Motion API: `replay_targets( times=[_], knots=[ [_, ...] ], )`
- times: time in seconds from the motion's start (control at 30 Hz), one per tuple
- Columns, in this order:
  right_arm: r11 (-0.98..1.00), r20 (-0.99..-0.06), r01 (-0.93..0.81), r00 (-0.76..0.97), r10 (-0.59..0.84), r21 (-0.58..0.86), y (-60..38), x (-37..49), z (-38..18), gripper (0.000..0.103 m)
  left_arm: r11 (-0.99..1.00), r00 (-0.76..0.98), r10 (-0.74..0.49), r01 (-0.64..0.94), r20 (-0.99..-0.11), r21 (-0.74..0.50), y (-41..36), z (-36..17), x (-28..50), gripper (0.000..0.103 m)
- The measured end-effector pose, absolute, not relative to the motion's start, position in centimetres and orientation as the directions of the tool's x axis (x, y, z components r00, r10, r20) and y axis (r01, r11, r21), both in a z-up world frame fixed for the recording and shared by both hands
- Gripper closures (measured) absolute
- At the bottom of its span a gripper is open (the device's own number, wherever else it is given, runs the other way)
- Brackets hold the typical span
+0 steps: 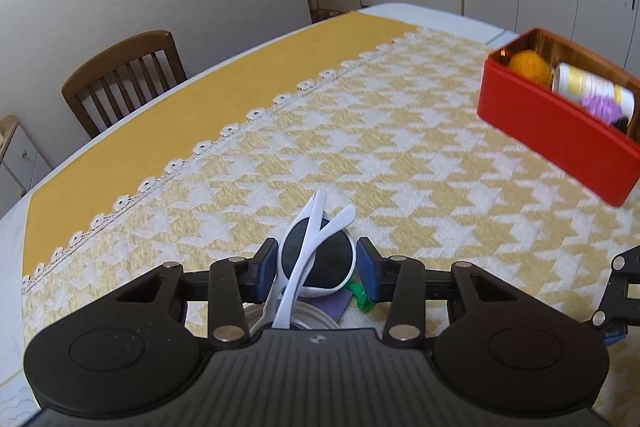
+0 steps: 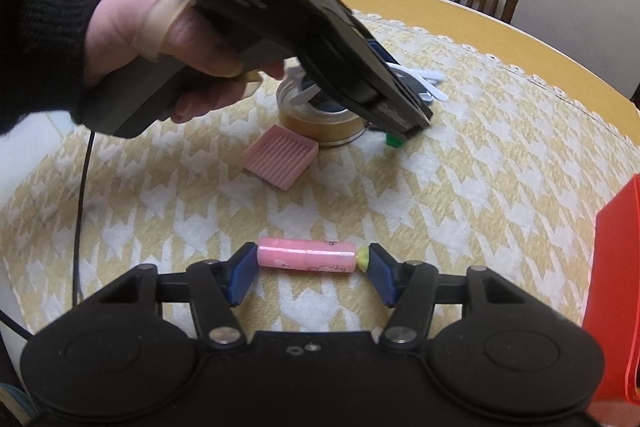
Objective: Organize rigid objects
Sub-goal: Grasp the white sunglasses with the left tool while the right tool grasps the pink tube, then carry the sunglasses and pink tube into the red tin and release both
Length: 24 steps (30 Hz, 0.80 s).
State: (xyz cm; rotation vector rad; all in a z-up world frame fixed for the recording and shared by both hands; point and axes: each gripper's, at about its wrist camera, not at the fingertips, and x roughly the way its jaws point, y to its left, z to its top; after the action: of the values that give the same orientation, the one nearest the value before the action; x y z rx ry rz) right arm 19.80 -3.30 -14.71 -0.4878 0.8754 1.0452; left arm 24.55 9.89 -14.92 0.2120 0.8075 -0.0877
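My left gripper point(image 1: 318, 261) is shut on white sunglasses point(image 1: 320, 251) with dark lenses, their arms crossed and pointing away. The glasses are low over a roll of tape point(image 2: 320, 125) on the yellow-white tablecloth. The left gripper also shows in the right wrist view point(image 2: 400, 107). My right gripper point(image 2: 308, 267) is shut on a pink tube point(image 2: 306, 254) with a yellow-green tip, held lengthwise between the pads. A red box point(image 1: 560, 123) stands at the right and holds an orange ball point(image 1: 530, 65), a white bottle point(image 1: 592, 87) and a purple thing.
A pink ribbed block point(image 2: 282, 161) lies beside the tape roll. A green piece point(image 2: 394, 140) lies under the left gripper's tips. The red box's wall point(image 2: 616, 291) is close on the right. Wooden chairs point(image 1: 124, 79) stand at the table's far edge.
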Motion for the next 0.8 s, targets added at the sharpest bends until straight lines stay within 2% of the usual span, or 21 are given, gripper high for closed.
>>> replay_targets(
  times=[0.3, 0.33, 0.37, 0.8],
  knots=[
    [0.48, -0.783, -0.874, 0.248, 0.57, 0.073, -5.9, 20.2, -12.5, 0.045, 0.988, 0.728, -0.011, 0.112, -0.686, 0.102, 10.7, -12.6, 22.7, 0.063],
    [0.485, -0.779, -0.871, 0.252, 0.574, 0.076, -6.4, 20.3, -12.2, 0.045, 0.989, 0.734, -0.013, 0.107, -0.68, 0.097, 10.8, -12.2, 22.3, 0.07],
    [0.491, -0.776, -0.868, 0.257, 0.576, 0.076, -6.7, 20.3, -11.9, 0.045, 0.99, 0.739, -0.003, 0.096, -0.674, 0.1, 10.8, -12.0, 22.1, 0.08],
    [0.561, -0.74, -0.824, 0.332, 0.585, 0.073, -11.1, 21.1, -9.2, 0.045, 0.998, 0.794, 0.031, 0.012, -0.607, 0.066, 10.8, -9.4, 18.5, 0.081]
  ],
)
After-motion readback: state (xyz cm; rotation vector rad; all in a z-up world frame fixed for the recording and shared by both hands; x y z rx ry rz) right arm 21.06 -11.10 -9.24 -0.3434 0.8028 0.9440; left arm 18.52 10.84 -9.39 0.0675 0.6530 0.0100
